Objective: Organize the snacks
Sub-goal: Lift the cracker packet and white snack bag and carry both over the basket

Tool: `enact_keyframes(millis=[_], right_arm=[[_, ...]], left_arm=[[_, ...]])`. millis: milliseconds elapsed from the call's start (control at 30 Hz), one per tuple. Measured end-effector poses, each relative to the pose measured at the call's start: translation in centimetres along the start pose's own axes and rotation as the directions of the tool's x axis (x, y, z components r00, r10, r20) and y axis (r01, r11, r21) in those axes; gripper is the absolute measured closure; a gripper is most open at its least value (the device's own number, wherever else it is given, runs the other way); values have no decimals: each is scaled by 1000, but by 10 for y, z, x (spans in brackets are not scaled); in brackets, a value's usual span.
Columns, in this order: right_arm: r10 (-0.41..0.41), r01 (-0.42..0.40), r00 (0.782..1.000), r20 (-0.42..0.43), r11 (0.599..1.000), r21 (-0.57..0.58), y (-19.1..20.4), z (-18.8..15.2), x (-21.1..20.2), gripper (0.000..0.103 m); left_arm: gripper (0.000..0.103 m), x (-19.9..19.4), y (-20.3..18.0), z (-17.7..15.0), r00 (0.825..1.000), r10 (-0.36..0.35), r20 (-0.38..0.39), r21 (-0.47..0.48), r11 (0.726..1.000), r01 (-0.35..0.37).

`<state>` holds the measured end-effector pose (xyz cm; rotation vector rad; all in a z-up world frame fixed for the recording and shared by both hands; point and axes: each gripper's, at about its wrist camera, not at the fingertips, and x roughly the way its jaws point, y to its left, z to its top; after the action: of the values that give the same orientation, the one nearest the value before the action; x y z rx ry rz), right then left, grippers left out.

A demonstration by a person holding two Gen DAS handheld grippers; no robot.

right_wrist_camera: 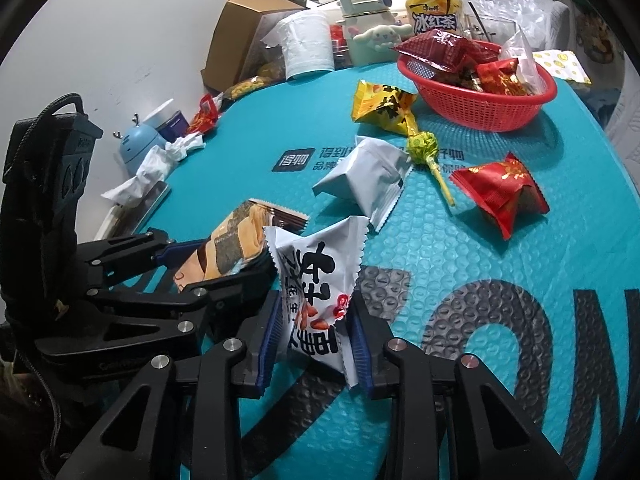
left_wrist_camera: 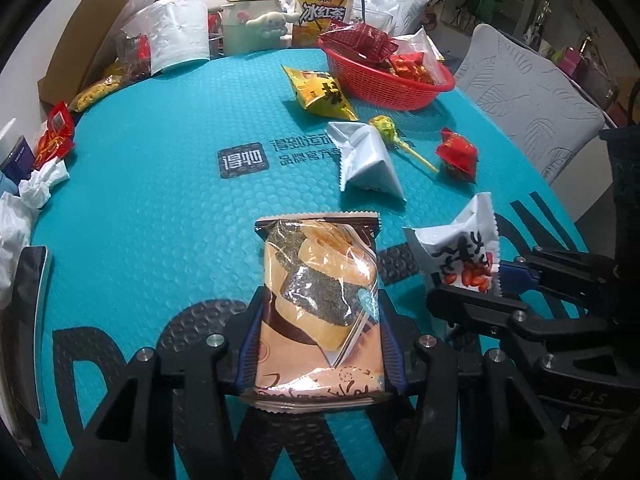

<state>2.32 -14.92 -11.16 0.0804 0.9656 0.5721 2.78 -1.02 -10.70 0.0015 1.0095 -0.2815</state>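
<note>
The left claw [left_wrist_camera: 320, 344] holds a cake snack pack [left_wrist_camera: 320, 304] between its two blue pads. The pads press on the long sides of the pack, so the pack points away from the claw, toward the far end of the counter [left_wrist_camera: 160, 208]. The right claw [right_wrist_camera: 316, 340] is squeezed in tight on a white peanut snack bag [right_wrist_camera: 316, 276], and the bag is crinkled in the middle where the pads pinch it. Both claws sit close side by side, with the left one just to the left of the right one.

The red basket [right_wrist_camera: 480, 108] is where the snacks look like they should go. It stands at the far right of the counter, well away from both claws. It lies ahead and to the right, so the right claw is the nearer one. The basket already has several red packs in it; I cannot count them for sure.

Between the claws and the basket, four more snacks lie loose on the teal mat:
- one white pack [right_wrist_camera: 364, 176]
- one green lollipop [right_wrist_camera: 424, 144], its stick pointing back toward the claws
- one red pack [right_wrist_camera: 500, 196]
- one yellow pack [right_wrist_camera: 384, 108], just beside the basket

So there are two snacks in the claws and four on the mat
</note>
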Motion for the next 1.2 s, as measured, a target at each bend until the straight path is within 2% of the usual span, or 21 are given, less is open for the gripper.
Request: enact_keyframes(millis=[267,700,1000,1200], right_arm=[[12,-12,1000,25,1000,27,1,-9,-15,71],[10,-15,995,102,999,45,7,-26,-54,71],[-11,6,987,162,1000,30,7,-24,-84,71],[-22,18,980,197,1000,19,1,-9,-97,71]], left_arm=[[53,-16,-6,-8,999,-45,23,-13,999,45],[53,-46,-31,-14,990,-121,79,17,993,120],[53,-61,-47,1,976,-175,129,38,985,171],[53,-66,-53,23,968,-190,161,57,981,183]])
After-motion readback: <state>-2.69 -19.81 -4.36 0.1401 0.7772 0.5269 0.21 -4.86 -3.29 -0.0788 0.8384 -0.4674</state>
